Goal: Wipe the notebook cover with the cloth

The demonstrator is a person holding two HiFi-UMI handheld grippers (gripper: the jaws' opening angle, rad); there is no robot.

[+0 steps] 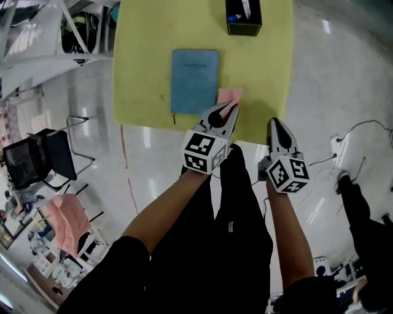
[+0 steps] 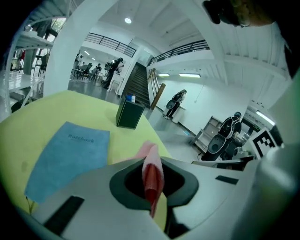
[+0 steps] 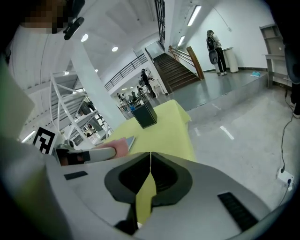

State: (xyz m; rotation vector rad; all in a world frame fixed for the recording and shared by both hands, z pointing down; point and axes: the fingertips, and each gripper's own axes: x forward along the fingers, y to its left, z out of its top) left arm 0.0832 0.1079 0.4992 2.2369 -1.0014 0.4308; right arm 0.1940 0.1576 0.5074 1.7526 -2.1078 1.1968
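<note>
A blue notebook [image 1: 194,81] lies flat on the yellow-green table [image 1: 147,61], and it shows at the left in the left gripper view as the notebook [image 2: 70,154]. My left gripper [image 1: 229,109] is shut on a pink cloth [image 1: 230,96], held just off the notebook's near right corner. In the left gripper view the cloth [image 2: 152,166] stands pinched between the jaws of the left gripper [image 2: 152,176]. My right gripper [image 1: 276,126] hangs past the table's near edge, jaws together, holding nothing. In its own view the right gripper [image 3: 150,161] is closed.
A dark box [image 1: 243,17] with a blue-capped item stands at the table's far edge. A black chair [image 1: 43,156] and a pink cloth on a rack [image 1: 66,221] are on the floor at left. A cable [image 1: 362,132] runs on the floor at right.
</note>
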